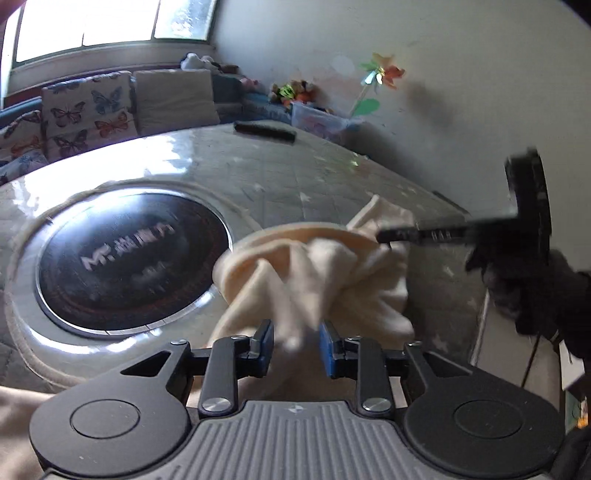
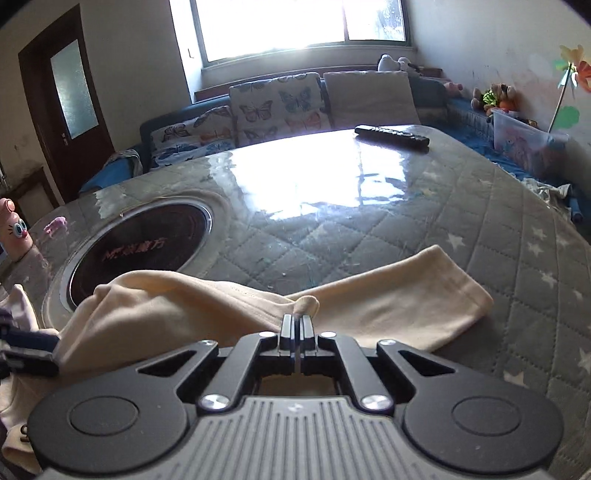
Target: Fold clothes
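Your right gripper (image 2: 296, 321) is pinched on the cream garment (image 2: 388, 295), lifting a fold | left gripper (image 1: 295, 345) fingers apart around bunched cloth | far leg end lies flat on quilted table cover (image 2: 480, 206).

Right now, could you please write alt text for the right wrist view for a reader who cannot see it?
The right tool, shut on a fold of a cream garment, holds it over a quilted grey table cover. A round black hotplate sits to the left, a remote at the far edge. Butterfly cushions and a bright window lie beyond.
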`<state>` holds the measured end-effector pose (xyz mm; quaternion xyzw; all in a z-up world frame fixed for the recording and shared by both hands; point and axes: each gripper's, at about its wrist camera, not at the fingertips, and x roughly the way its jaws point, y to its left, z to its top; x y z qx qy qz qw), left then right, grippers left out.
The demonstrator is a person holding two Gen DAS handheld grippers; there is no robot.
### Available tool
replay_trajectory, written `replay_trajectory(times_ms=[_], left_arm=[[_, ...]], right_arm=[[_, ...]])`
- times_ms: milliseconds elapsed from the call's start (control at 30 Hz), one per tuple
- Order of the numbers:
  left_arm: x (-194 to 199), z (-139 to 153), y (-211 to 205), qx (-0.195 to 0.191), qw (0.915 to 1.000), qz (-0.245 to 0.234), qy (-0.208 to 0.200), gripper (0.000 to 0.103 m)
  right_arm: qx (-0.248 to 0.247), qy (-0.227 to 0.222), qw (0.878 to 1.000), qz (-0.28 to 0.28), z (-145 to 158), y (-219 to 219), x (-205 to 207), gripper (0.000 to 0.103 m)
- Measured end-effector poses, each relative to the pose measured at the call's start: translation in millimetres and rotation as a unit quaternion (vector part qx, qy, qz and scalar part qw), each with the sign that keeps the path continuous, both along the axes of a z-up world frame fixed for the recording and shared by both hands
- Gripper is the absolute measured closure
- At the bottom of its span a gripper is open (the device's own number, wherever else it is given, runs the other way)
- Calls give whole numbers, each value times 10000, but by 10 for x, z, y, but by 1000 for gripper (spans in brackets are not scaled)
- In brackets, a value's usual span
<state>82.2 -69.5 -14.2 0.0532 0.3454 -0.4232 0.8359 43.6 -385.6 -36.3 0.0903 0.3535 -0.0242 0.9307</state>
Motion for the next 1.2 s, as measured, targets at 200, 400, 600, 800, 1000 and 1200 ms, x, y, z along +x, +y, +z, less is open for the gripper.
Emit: replay_trajectory(times_ms=[200,400,600,800,1000,1200], left_arm=[[536,50,-47,-223,9960,708,492,71],[815,-165,-260,-306,9907,528,1213,65],[684,-157,-280,-259,9963,437,698,92],[522,151,-148,-124,9954,890,-344,94],[37,515,-59,185,9734,1084,-2013,93],[-151,108,-141,767,9888,296,-1243,88]], right_arm=[[17,-58,10000,29,39,6,10,101],[22,-130,9999,65,90,-4,30,101],[-97,-375,9991,189,258,15,73,101],[-254,-708,9964,394,487,131,223,101],[-287,-1140,9900,773,685,374,396,101],[-390,-608,9939,832,413,434,497,101]])
